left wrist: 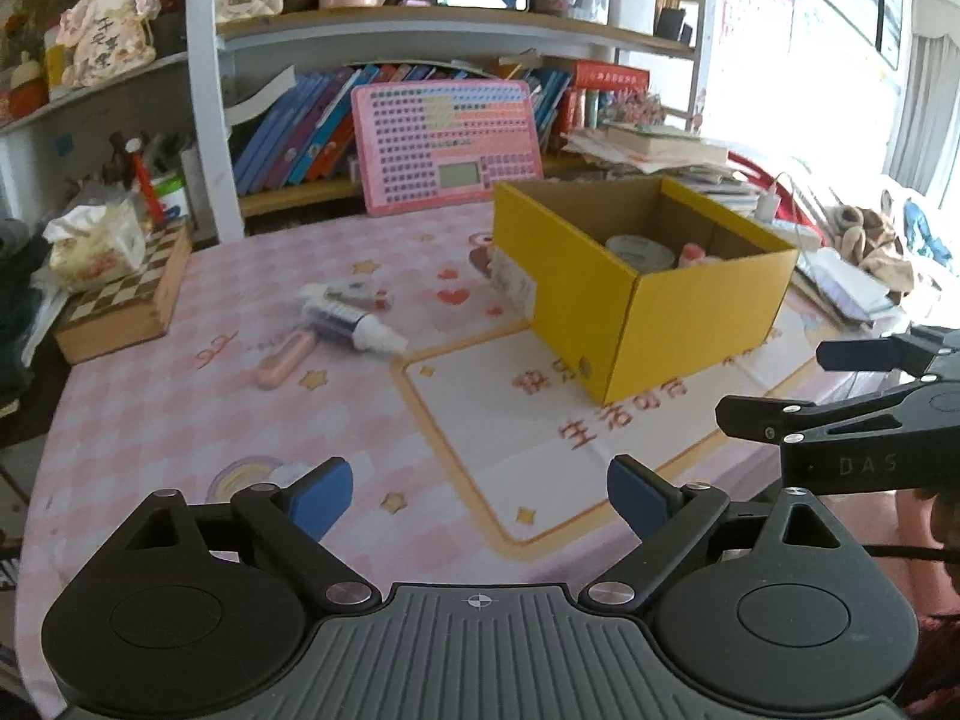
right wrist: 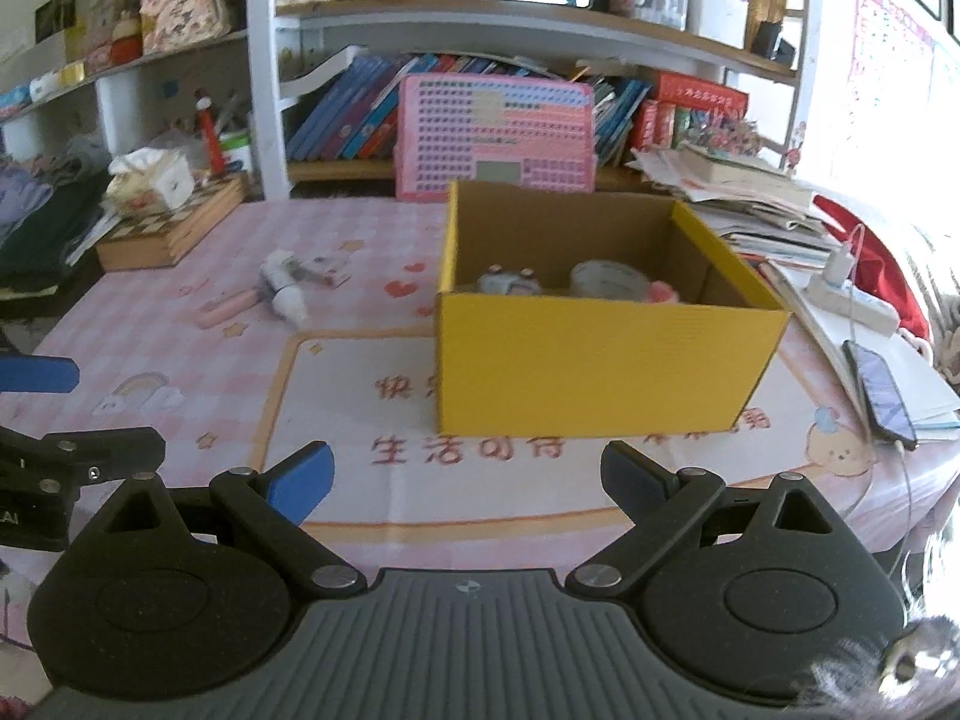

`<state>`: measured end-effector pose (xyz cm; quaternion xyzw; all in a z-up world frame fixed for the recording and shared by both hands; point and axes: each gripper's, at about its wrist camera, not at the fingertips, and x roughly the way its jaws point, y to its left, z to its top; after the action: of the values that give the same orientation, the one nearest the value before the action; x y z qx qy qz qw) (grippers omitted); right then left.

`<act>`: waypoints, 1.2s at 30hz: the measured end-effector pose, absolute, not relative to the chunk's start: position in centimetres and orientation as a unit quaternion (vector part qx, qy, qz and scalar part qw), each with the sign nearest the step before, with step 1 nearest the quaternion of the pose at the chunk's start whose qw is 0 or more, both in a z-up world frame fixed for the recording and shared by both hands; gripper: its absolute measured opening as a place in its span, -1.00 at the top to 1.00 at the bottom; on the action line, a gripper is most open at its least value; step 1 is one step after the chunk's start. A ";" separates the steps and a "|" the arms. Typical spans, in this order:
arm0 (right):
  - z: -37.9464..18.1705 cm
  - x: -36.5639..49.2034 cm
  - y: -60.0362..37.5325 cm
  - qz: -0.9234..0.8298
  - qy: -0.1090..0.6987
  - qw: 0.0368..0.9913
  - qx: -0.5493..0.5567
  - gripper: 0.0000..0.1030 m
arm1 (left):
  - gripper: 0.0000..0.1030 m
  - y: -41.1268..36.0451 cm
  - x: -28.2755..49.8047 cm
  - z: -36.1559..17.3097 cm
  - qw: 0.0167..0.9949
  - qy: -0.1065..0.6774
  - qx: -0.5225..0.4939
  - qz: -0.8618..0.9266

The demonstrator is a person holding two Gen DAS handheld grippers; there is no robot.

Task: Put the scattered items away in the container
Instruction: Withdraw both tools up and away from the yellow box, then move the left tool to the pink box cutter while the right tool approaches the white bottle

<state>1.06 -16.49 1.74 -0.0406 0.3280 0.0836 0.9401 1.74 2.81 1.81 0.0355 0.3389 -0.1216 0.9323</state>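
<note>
A yellow cardboard box [left wrist: 678, 324] [right wrist: 600, 366] stands open on the pink tablecloth. It holds a tape roll [right wrist: 606, 279], a small grey toy [right wrist: 507, 282] and a pink item [right wrist: 663, 293]. Left of the box lie a white tube [left wrist: 375, 333] [right wrist: 288, 300], a pink stick [left wrist: 287, 360] [right wrist: 225, 309] and a small flat pack [left wrist: 354, 294] [right wrist: 324, 269]. My left gripper [left wrist: 480, 501] is open and empty over the near table. My right gripper [right wrist: 468, 480] is open and empty in front of the box; it also shows in the left wrist view [left wrist: 780, 390].
A wooden chequered box [left wrist: 126, 306] with a tissue pack stands at the far left. A pink keyboard toy [left wrist: 447, 147] leans on the bookshelf behind. Papers, a power strip [right wrist: 852, 300] and a phone [right wrist: 882, 390] lie right of the box.
</note>
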 end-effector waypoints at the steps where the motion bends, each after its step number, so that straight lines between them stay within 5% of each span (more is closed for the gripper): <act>1: 1.7 1.0 -16.1 0.086 0.329 0.939 -0.042 -0.86 | -0.83 3.0 1.6 1.7 0.932 0.340 0.039 -0.119; 5: 1.8 0.6 -14.7 0.101 0.326 0.938 -0.051 -0.81 | -0.83 3.8 0.9 1.8 0.933 0.338 0.043 -0.114; 13: 2.1 0.5 -11.8 0.138 0.323 0.933 -0.074 -0.15 | -0.83 6.2 0.3 2.3 0.939 0.328 0.016 -0.101; 36: 2.1 6.3 -7.6 0.215 0.325 0.915 -0.108 -0.15 | -0.82 9.4 3.3 1.6 0.945 0.322 -0.013 -0.056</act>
<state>6.35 -7.57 2.05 -0.1079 0.3250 0.2153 0.9145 3.30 9.40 1.62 -0.0128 0.3218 -0.0556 0.9451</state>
